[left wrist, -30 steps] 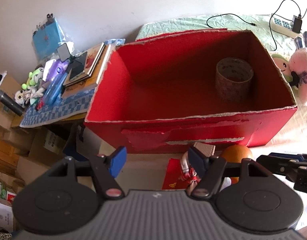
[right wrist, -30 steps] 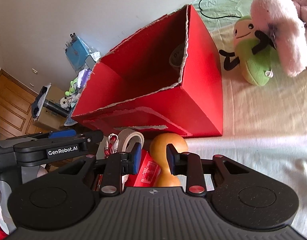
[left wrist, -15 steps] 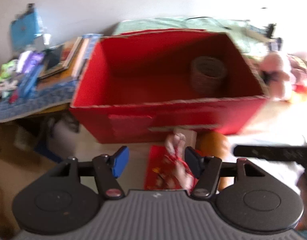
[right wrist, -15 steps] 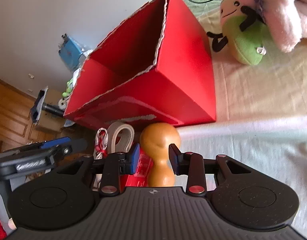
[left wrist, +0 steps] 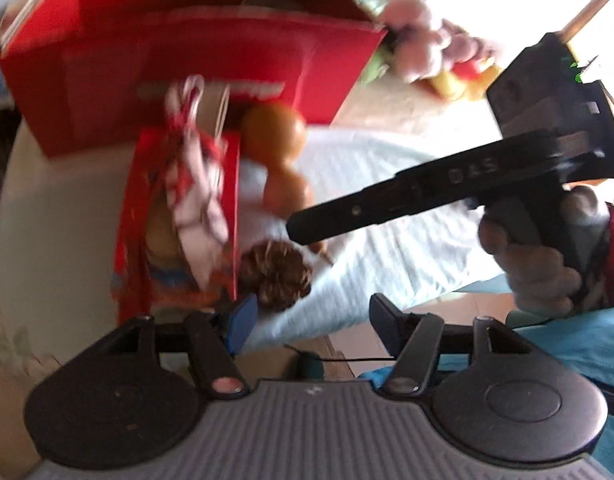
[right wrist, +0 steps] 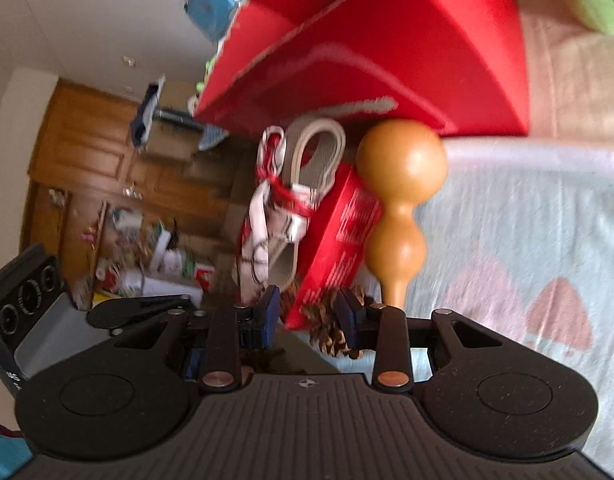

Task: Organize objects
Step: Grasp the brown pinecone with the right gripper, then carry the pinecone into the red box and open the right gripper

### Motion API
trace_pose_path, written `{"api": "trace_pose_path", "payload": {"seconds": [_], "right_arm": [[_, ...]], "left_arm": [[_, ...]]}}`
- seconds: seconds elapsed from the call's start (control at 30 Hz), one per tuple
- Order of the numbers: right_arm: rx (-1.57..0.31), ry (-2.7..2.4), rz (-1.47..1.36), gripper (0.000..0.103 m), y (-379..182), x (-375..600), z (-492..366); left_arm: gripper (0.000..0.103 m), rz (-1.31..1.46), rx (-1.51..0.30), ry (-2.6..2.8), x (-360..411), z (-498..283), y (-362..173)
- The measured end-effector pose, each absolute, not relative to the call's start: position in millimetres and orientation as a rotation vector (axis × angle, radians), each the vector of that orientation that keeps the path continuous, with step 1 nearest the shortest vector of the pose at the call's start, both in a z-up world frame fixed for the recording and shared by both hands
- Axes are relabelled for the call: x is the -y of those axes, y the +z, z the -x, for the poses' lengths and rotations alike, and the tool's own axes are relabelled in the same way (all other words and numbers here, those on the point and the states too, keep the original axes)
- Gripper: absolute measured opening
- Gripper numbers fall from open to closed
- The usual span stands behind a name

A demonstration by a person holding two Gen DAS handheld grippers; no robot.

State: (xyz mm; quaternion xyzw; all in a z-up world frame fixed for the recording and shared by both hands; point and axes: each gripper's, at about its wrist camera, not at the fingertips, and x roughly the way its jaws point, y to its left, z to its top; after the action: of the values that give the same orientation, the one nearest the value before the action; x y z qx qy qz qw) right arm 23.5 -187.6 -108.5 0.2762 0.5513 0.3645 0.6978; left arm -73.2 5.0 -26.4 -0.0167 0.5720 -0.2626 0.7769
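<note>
on the bed (right wrist: 527, 240), beside the red box (right wrist: 407, 60), gourd (right wrist: 399, 184) and red packet (right wrist: 339, 236) crowd a pinecone (left wrist: 275, 272); both tongs, left (left wrist: 307, 320) and right (right wrist: 307, 312), gape empty, now lower, nearer the pinecone.

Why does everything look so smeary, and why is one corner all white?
Left wrist view: motion blur smears the red box and pinecone, and window glare bleaches the top right corner. Right wrist view: milder blur, so the gourd looks clearer. Both views bend straight edges, because of the fisheye lens.
</note>
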Motion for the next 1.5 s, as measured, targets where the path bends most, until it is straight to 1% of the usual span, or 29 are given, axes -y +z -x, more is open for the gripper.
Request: {"api": "trace_pose_path", "payload": {"seconds": [0.1,0.37,0.53,0.6,0.67,0.77,0.87,1.07,1.27,1.5], "right_arm": [[-1.233,0.806,-0.529,0.036,-107.9,178.7,-21.5],[-1.24,0.815,-0.367,0.038,-115.7,158.3,-16.7],[-1.242,0.82,-0.39,0.039,-120.9,166.2,-17.3],[-1.248,0.82,-0.405,0.036,-121.2,172.3,-16.2],[-1.252,0.817,-0.416,0.036,-120.8,178.6,-14.7],[-1.234,0.8,-0.416,0.036,-114.7,187.1,-11.9],[-1.214,0.799,-0.441,0.036,-109.4,197.4,-8.5],[-1.133,0.8,-0.485,0.036,-87.7,210.5,-4.1],[-1.008,0.781,-0.509,0.036,-54.4,214.8,-10.6],[-0.837,0.728,-0.485,0.036,-11.3,223.6,-29.8]], "left_arm": [[0.065,0.082,-1.265,-0.561,-3.0,77.2,-38.7],[0.065,0.069,-1.258,-0.442,7.6,73.8,-58.6],[0.065,0.032,-1.251,-0.4,16.8,74.6,-70.4],[0.064,0.037,-1.24,-0.391,19.9,74.0,-69.5],[0.064,0.038,-1.232,-0.386,23.1,73.1,-69.3],[0.058,0.004,-1.221,-0.396,31.5,75.9,-66.5],[0.056,-0.06,-1.187,-0.409,43.7,79.7,-58.9],[0.055,-0.113,-1.101,-0.441,55.9,82.6,-29.4],[0.055,-0.159,-0.969,-0.47,69.8,72.6,7.9],[0.055,-0.16,-0.815,-0.532,71.4,40.6,49.5]]}}
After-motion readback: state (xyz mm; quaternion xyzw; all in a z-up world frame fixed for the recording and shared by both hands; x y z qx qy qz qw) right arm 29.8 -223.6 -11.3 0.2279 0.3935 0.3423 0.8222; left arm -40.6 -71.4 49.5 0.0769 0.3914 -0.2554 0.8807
